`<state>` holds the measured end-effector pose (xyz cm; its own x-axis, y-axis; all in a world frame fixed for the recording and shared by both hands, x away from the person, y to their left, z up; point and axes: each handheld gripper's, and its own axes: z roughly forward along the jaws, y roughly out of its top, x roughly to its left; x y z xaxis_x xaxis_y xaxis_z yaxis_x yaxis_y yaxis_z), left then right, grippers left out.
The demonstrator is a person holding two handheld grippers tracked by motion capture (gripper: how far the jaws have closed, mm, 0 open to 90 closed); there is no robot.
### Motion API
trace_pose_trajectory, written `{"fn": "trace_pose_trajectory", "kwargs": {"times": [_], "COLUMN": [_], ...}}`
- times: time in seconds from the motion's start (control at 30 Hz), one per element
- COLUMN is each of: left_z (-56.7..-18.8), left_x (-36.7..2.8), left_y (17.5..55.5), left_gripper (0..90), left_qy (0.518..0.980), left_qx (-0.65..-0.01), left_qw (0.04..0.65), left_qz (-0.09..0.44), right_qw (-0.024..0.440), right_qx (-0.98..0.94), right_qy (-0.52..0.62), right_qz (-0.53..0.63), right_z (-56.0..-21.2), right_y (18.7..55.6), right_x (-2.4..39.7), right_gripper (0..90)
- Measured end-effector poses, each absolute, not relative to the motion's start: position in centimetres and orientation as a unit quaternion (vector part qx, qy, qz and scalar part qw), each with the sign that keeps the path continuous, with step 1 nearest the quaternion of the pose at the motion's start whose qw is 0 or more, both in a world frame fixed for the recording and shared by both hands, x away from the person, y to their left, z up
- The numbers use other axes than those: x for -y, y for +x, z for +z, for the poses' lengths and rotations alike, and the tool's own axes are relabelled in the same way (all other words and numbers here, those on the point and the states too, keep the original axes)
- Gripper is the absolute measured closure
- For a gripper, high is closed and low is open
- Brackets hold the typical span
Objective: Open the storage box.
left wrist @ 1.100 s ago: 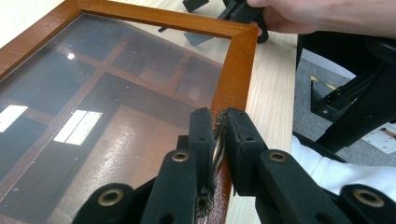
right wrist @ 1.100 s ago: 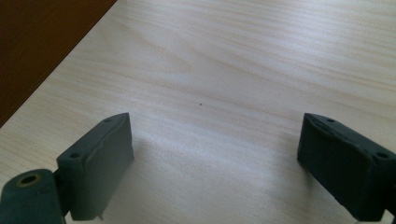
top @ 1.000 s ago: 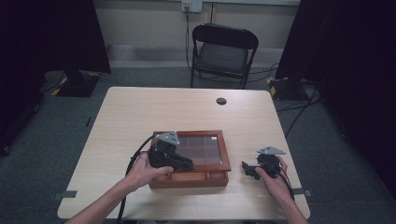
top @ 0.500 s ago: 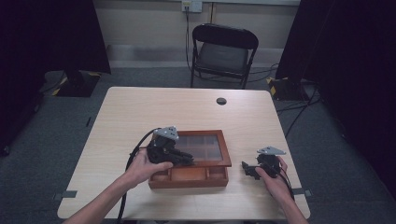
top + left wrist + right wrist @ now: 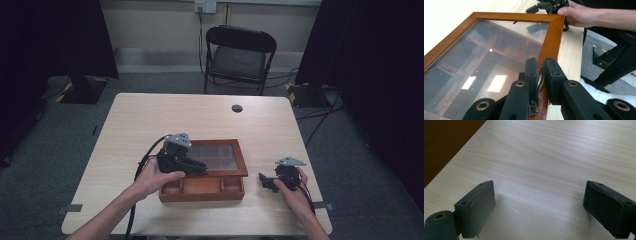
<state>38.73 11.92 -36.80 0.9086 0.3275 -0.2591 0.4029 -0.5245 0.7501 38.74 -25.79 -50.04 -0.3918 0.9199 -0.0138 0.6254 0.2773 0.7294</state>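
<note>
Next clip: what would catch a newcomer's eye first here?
The wooden box near the table's front edge, its glass lid raised so the front compartments show. The left gripper is shut on the lid's small brass handle at the frame's front edge. To the box's right, the right gripper is open above bare tabletop.

This looks like a recording room or a lab, not a home. Black curtains (image 5: 60, 35) hang at both sides, and the floor is grey carpet (image 5: 350, 150) with cables (image 5: 320, 117) lying on it. A pale wooden table (image 5: 150, 120) stands in the middle, a black folding chair (image 5: 240, 57) behind it, under a wall socket (image 5: 205, 6). Tape marks (image 5: 74, 208) sit at the table's near corners.
</note>
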Motion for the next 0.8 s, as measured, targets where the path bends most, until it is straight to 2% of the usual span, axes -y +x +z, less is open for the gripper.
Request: {"fn": "trace_pose_trajectory", "kwargs": {"times": [0.8], "left_z": [-35.4], "left_x": [-12.0], "left_y": [39.1], "left_gripper": [80.6], "left_qy": [0.869], "left_qx": [-0.217], "left_qw": [0.444], "left_qz": [-0.026], "right_qw": [0.224], "right_qx": [-0.767], "right_qy": [0.504], "right_qz": [0.328], "right_z": [-50.0], "right_y": [38.7], "right_x": [25.8], "right_gripper": [9.6]}}
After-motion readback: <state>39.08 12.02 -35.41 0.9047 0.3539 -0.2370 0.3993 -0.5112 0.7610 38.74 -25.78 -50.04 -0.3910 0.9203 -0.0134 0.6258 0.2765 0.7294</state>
